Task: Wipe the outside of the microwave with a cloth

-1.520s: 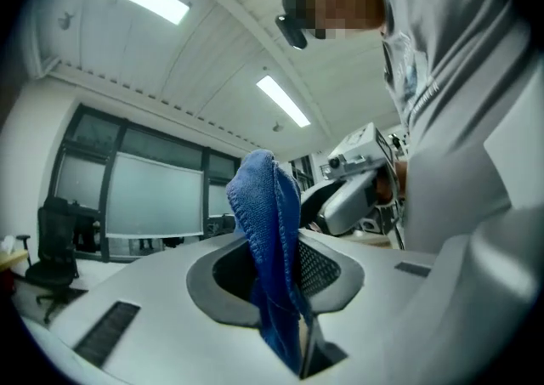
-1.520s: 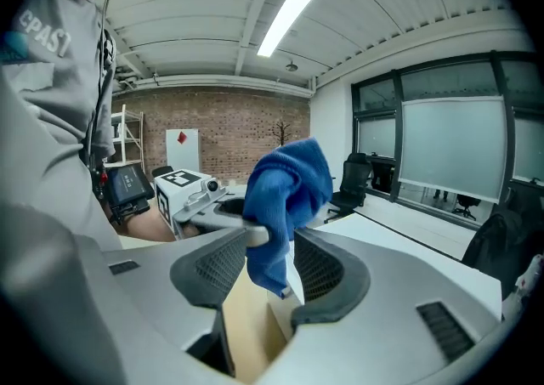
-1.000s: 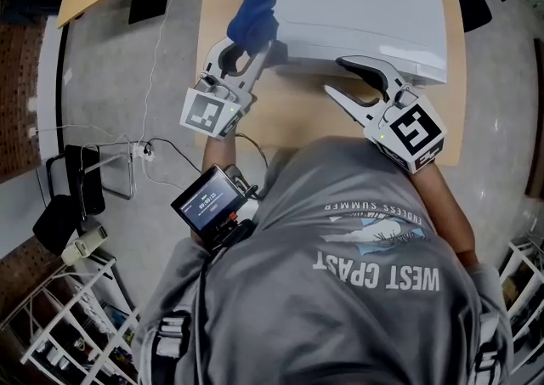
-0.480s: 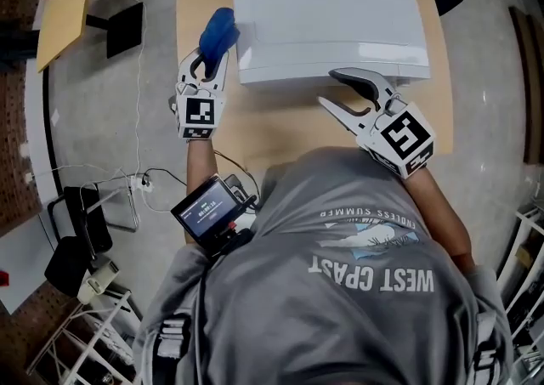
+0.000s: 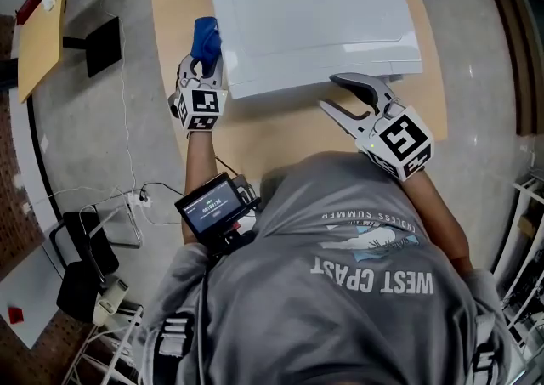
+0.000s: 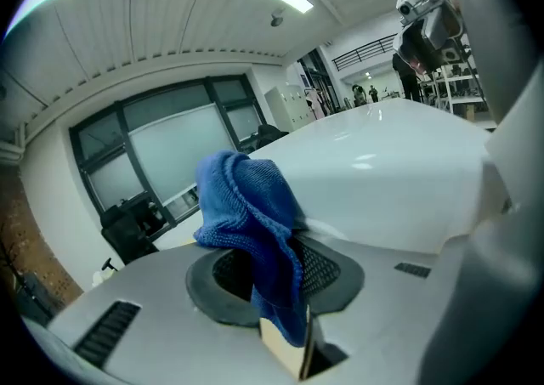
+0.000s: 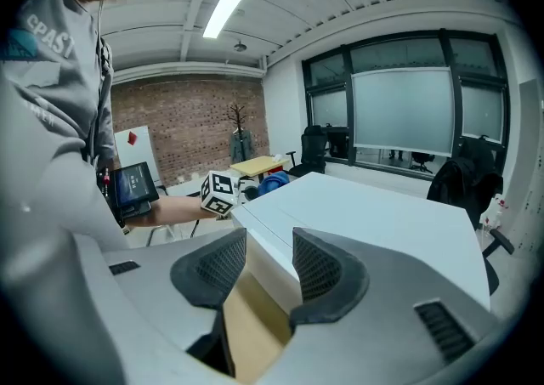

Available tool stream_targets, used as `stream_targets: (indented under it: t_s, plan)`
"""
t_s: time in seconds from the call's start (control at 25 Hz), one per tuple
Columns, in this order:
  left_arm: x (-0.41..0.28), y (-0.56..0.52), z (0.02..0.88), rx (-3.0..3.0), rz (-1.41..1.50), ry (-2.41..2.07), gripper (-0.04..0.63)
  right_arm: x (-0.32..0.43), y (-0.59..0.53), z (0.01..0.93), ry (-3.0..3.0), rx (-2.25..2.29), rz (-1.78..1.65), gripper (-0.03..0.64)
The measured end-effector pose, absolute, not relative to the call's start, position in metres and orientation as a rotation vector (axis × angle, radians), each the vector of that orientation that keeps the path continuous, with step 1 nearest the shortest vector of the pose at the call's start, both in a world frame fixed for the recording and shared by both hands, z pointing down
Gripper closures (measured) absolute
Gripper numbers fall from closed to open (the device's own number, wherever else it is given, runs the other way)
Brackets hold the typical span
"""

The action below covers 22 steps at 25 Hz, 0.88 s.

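The white microwave stands on a wooden table. My left gripper is shut on a bunched blue cloth, which rests against the microwave's left side near its front corner. In the left gripper view the cloth hangs between the jaws and hides most of them, with the microwave's white wall just to the right. My right gripper is open in front of the microwave, holding nothing. In the right gripper view the microwave's front left corner shows past the open gripper, with the cloth far off.
A small screen device sits at the person's waist. Left of the table the floor carries cables, a dark stand and a yellow board. The table's left edge is close to the left gripper.
The left gripper and the cloth have come down from the microwave's top front corner to its left side. The right gripper has hardly shifted and stays open.
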<state>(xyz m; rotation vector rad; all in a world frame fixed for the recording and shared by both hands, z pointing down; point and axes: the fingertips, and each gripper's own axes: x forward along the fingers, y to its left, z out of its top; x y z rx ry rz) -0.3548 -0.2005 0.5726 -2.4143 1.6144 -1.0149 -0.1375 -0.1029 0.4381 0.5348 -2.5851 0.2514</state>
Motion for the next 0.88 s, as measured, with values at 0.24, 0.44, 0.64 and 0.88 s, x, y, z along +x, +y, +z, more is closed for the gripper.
stream_targets:
  t_s: [0.24,0.44,0.64,0.88]
  plan:
    - [-0.350,-0.220,0.627,-2.396,-1.228,1.421,0.505,-0.136,-0.119,0.451,-2.525,0.552,0.296,0.440]
    - [-0.361,-0.206,0.667,-2.481,-1.377,1.276,0.506,-0.159,-0.117,0.440,-2.501,0.549,0.296,0.440]
    - [-0.353,-0.175,0.722,-2.563,-1.543,1.091,0.505,-0.159,-0.115,0.445,-2.481,0.555,0.309,0.440]
    - [-0.341,-0.142,0.754,-2.643,-1.611,0.952,0.505,-0.161,-0.112,0.447,-2.477,0.553,0.320,0.440]
